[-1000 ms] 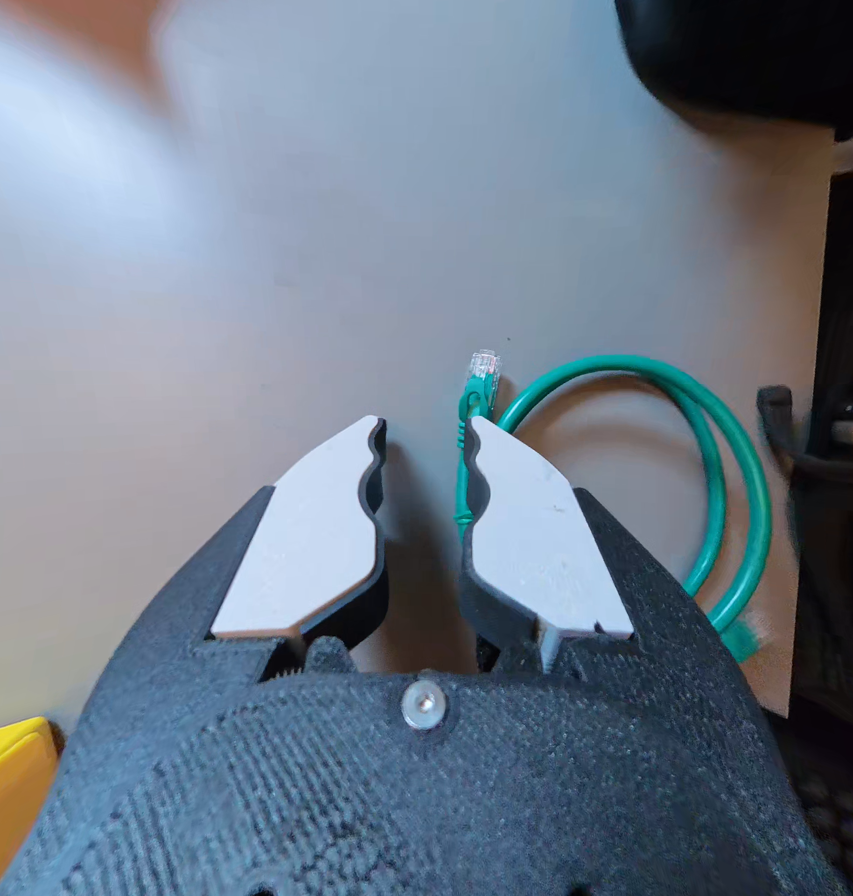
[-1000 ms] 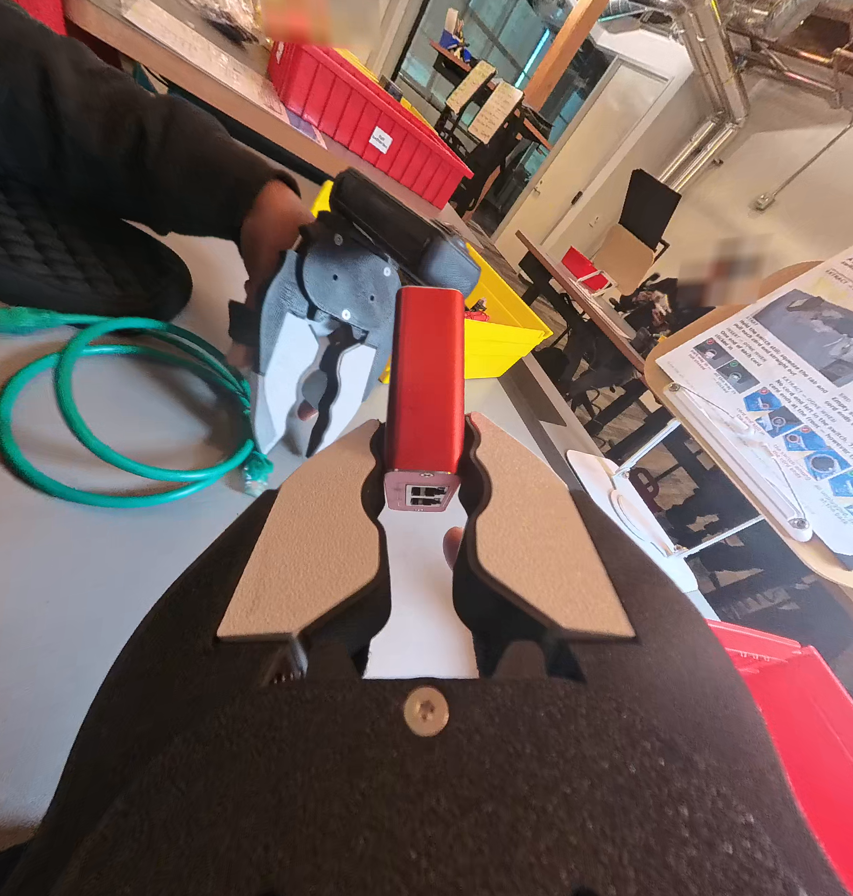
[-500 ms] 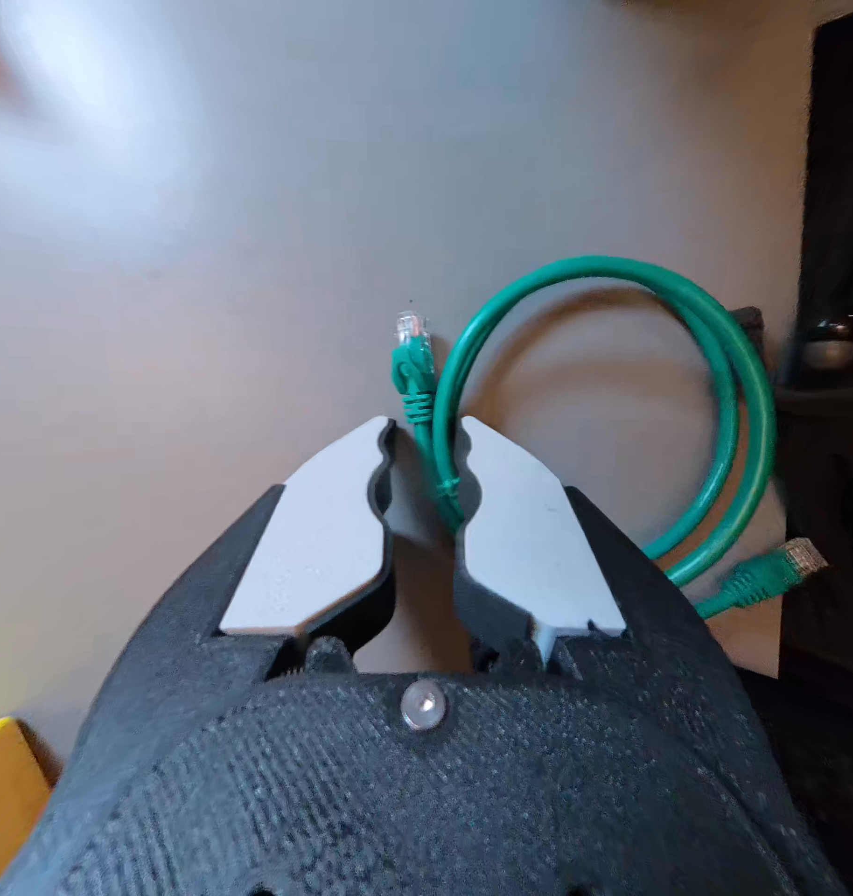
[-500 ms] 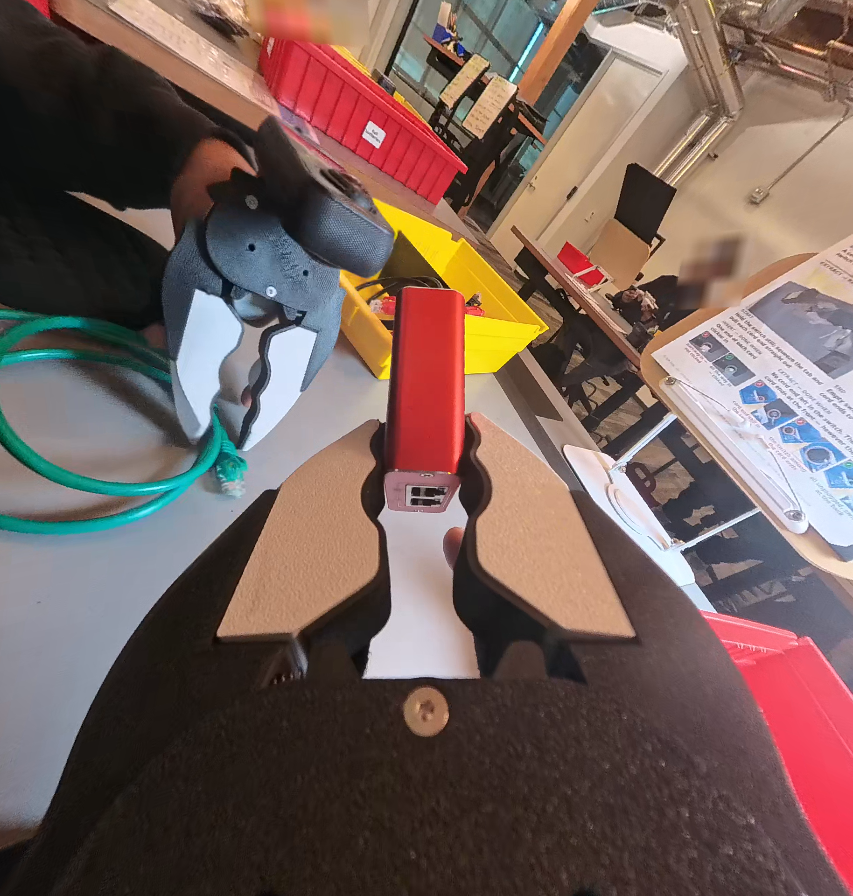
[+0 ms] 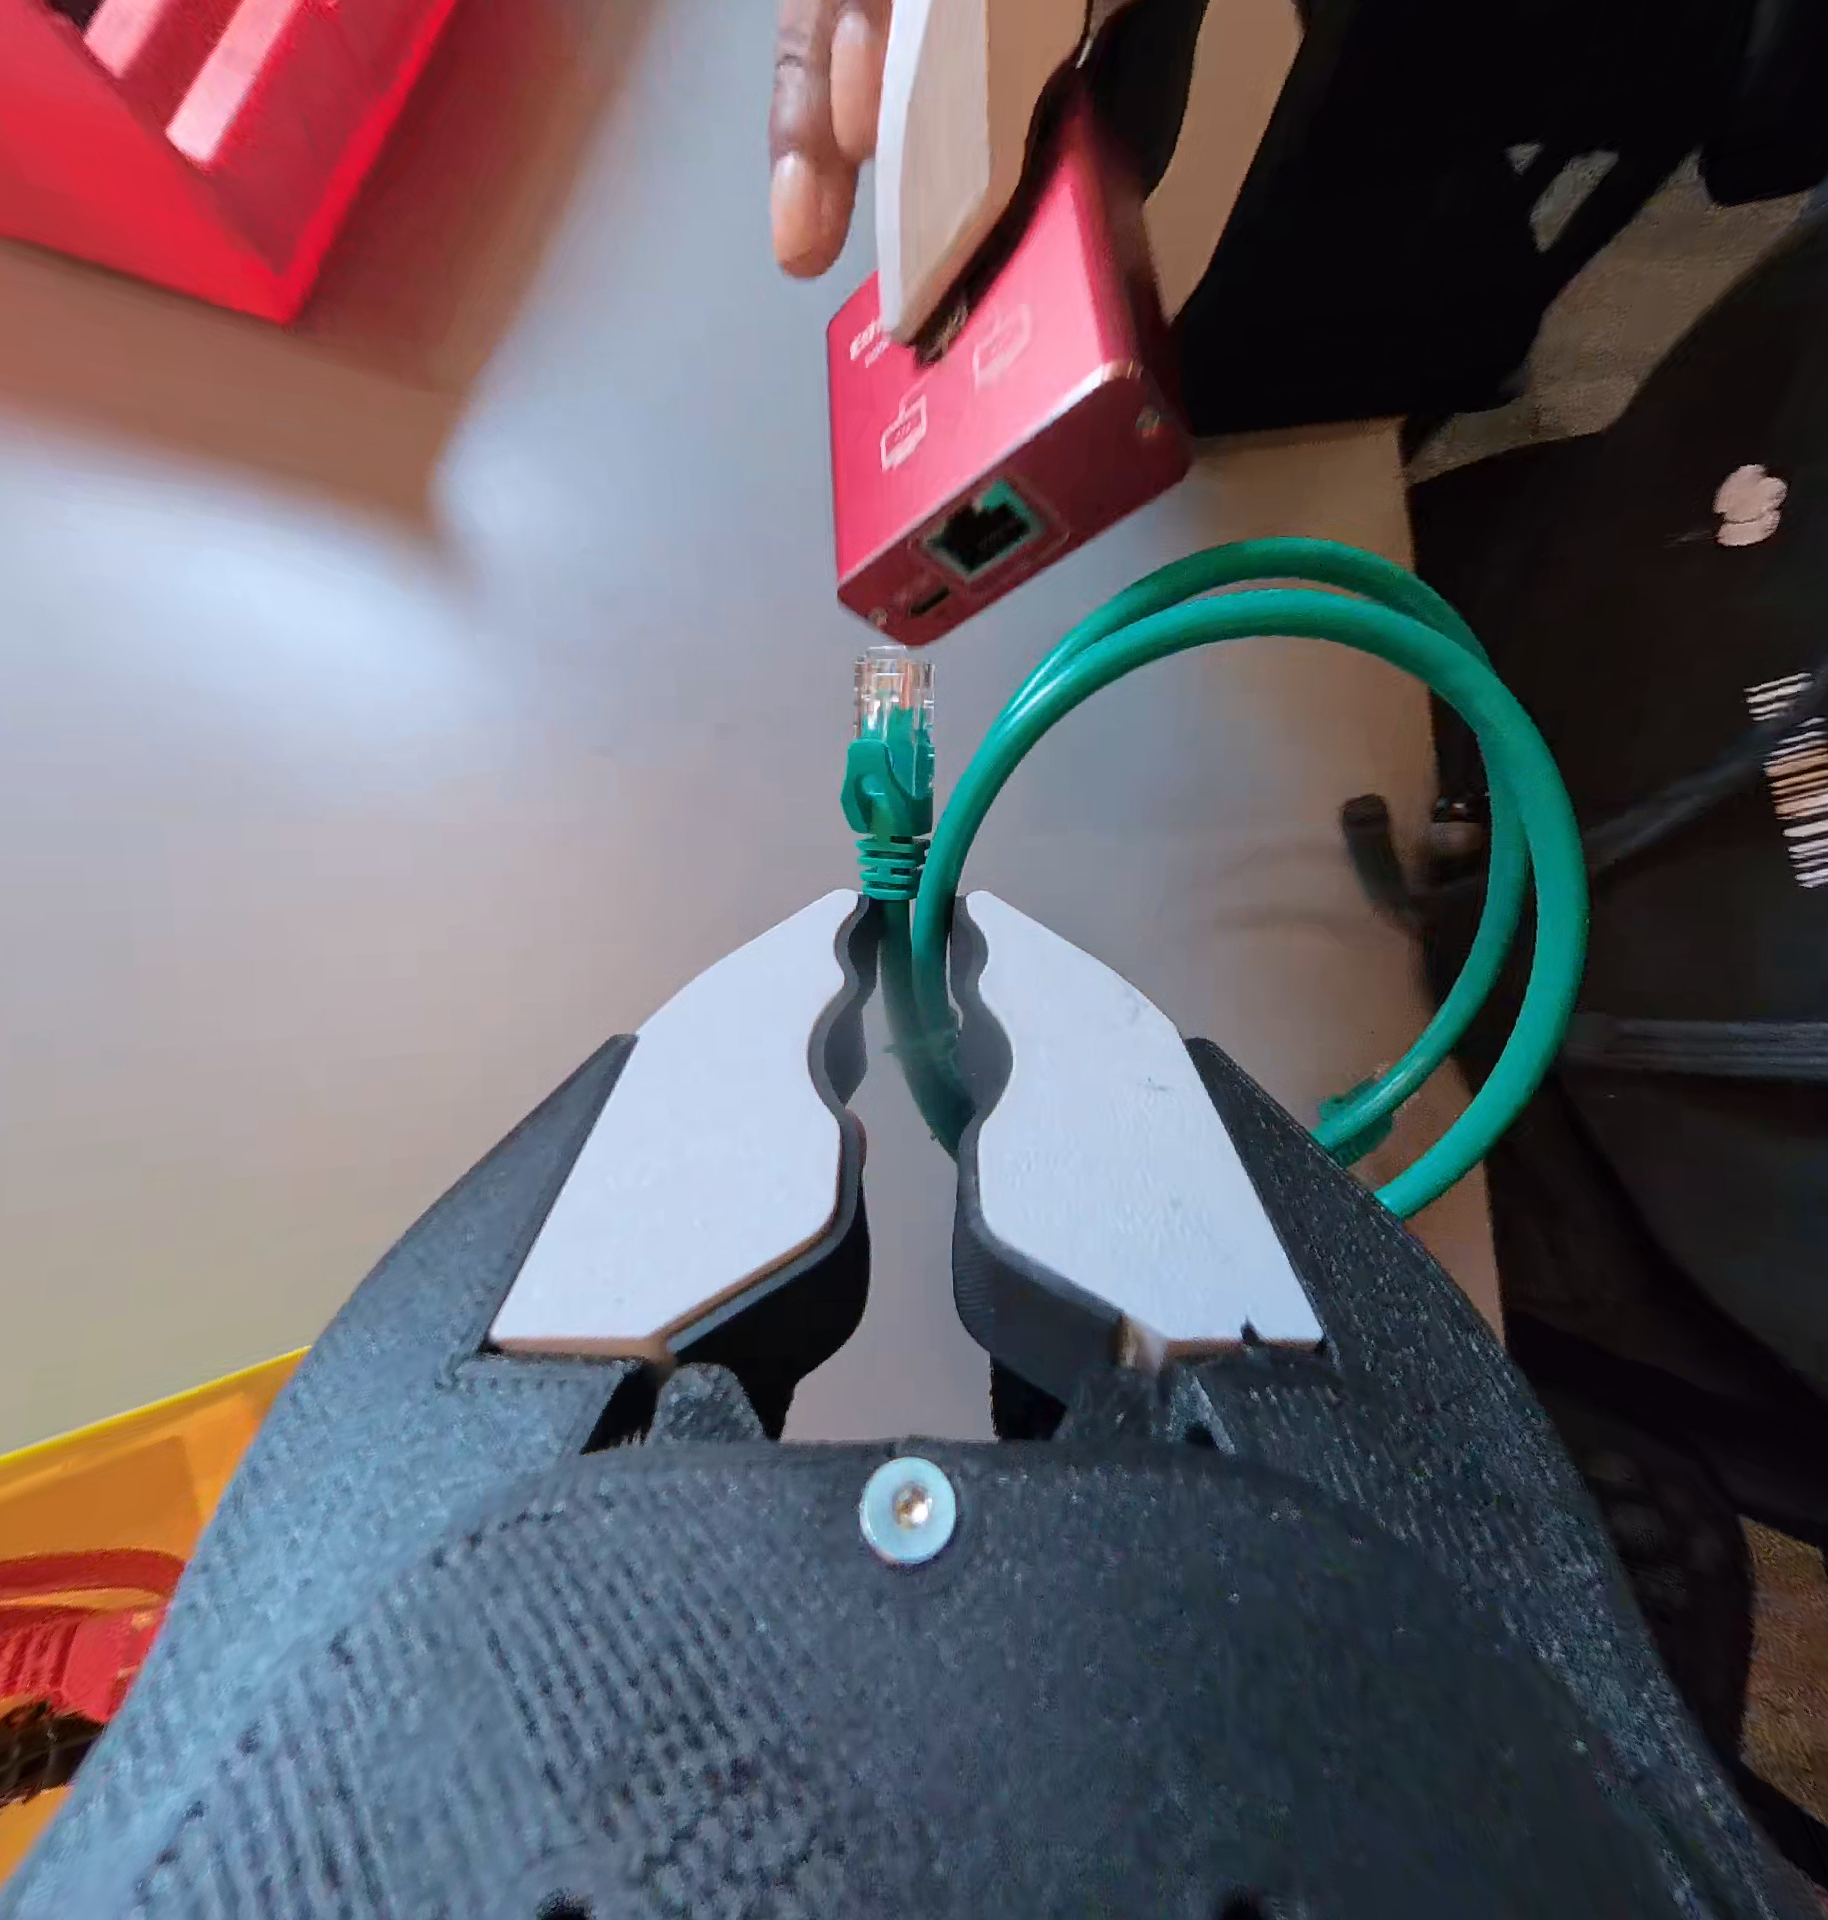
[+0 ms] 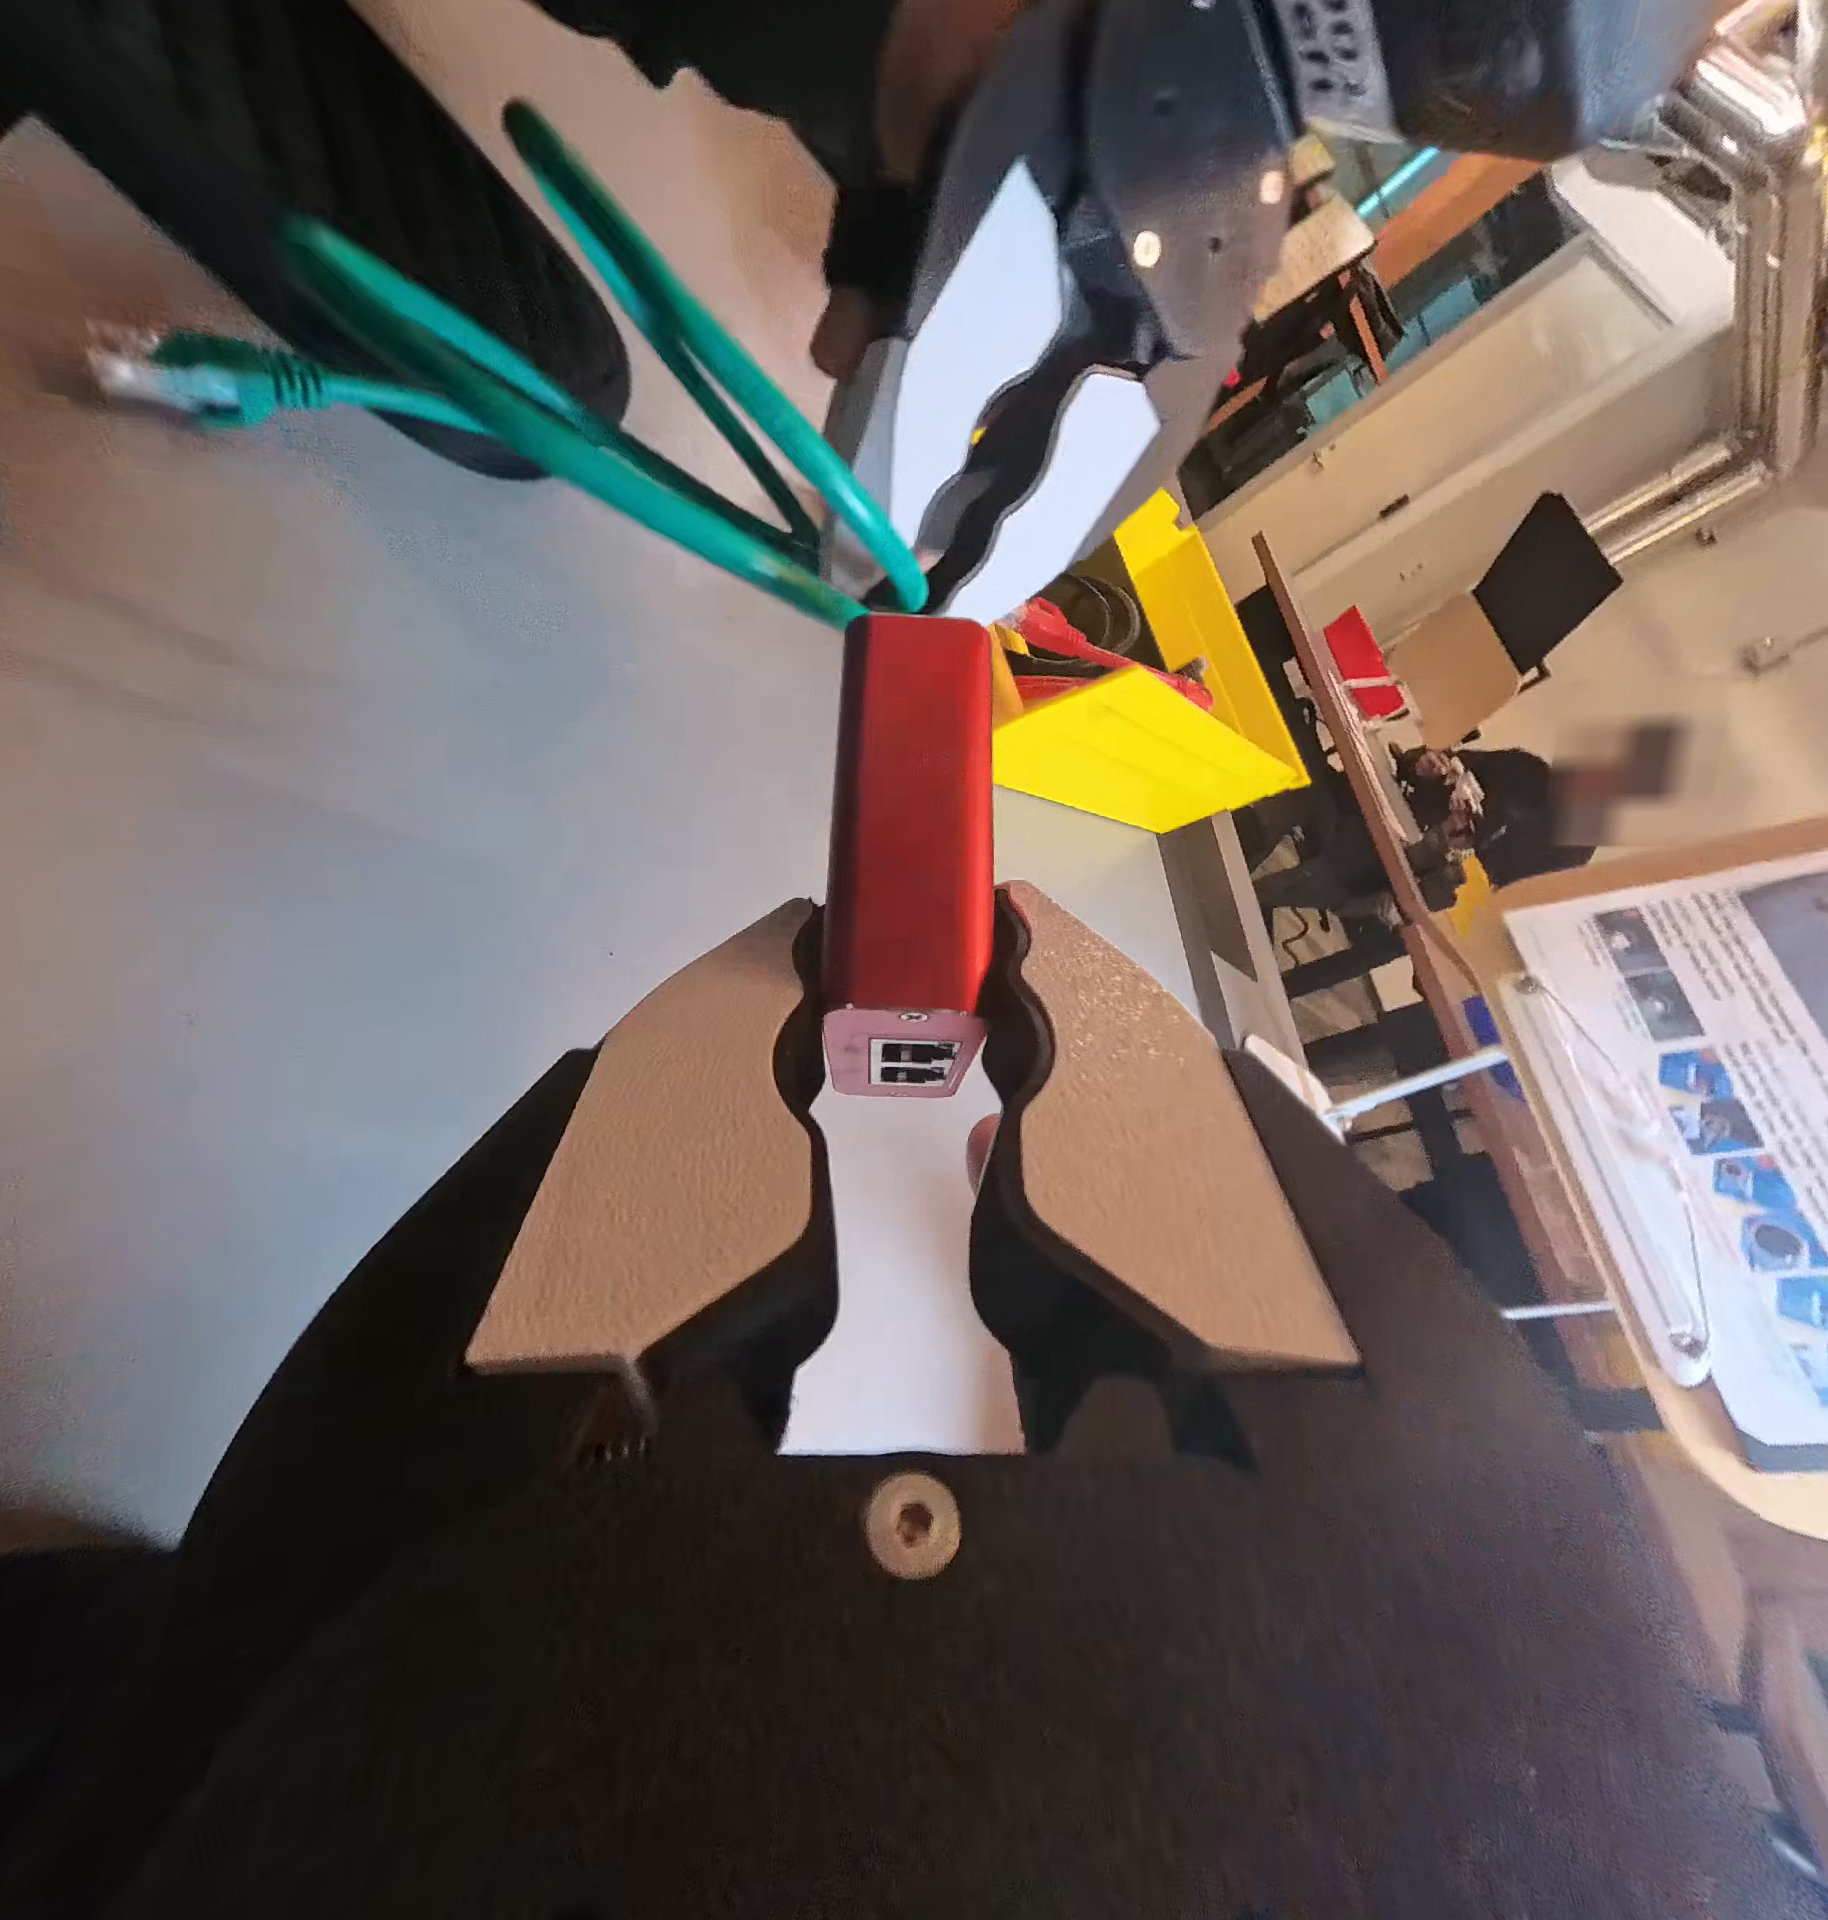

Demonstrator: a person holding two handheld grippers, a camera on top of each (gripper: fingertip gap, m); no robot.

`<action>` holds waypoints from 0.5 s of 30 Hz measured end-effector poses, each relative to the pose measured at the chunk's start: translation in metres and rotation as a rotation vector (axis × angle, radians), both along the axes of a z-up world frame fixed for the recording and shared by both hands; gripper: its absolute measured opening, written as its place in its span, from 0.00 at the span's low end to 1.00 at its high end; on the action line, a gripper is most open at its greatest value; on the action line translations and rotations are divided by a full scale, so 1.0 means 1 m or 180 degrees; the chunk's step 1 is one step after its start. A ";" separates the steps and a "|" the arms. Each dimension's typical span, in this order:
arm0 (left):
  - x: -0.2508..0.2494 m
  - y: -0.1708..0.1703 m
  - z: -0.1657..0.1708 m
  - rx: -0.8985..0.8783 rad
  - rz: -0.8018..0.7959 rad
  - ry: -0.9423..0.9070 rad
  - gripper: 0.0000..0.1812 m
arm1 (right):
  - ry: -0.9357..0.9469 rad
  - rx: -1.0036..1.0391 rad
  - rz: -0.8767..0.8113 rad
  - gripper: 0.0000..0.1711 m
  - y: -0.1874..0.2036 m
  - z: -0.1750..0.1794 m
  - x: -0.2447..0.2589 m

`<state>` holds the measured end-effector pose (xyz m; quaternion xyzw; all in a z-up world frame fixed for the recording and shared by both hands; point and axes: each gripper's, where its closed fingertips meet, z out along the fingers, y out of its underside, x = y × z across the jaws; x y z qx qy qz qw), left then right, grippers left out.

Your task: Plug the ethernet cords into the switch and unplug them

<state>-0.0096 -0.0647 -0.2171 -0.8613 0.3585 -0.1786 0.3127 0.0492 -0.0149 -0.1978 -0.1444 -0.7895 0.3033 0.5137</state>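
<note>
The left gripper [image 5: 905,914] is pinching the green cord [image 5: 1512,790] just behind its plug [image 5: 892,717], its jaws closed narrow on the cable, and the clear plug tip is pointing at the switch [image 5: 977,447] and sitting just short of it. The right gripper [image 6: 908,935] is clamping that red switch by its sides and holding it above the grey table [image 6: 318,831].

The open port [image 5: 985,537] on the switch's near end is facing the plug, slightly off to one side, so the first insertion looks not yet made; plugging in and all the unplugging appear to be still ahead.

Counting: one switch, one green cord looped twice with two plugs, the second plug [image 6: 151,374] hanging free. Beyond them, one yellow bin [image 6: 1149,727] is sitting at the table edge, and one red bin [image 5: 162,135] is showing.
</note>
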 end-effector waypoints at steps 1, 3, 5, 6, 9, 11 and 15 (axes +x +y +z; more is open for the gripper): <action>0.003 -0.001 0.001 -0.0052 -0.0045 0.0013 0.07 | 0.0007 0.0051 0.0033 0.16 -0.003 -0.001 0.000; 0.009 -0.004 -0.002 -0.0191 -0.0165 0.0075 0.07 | 0.0012 0.0153 0.0080 0.16 -0.009 -0.002 -0.002; 0.011 -0.006 -0.008 -0.0324 -0.0232 0.0176 0.07 | -0.0002 0.0291 0.0075 0.16 -0.011 -0.003 -0.004; 0.010 -0.006 -0.010 -0.0357 -0.0224 0.0180 0.07 | -0.0019 0.0363 0.0065 0.16 -0.010 -0.004 -0.005; 0.014 -0.009 -0.009 -0.0526 -0.0266 0.0034 0.07 | -0.0056 0.0624 0.0035 0.16 -0.008 -0.006 -0.005; 0.017 -0.011 -0.011 -0.0613 -0.0290 0.0067 0.07 | -0.0092 0.0812 0.0024 0.16 -0.006 -0.009 -0.006; 0.018 -0.010 -0.012 -0.0765 -0.0211 0.0090 0.07 | -0.0161 0.0992 0.0078 0.16 -0.007 -0.011 -0.005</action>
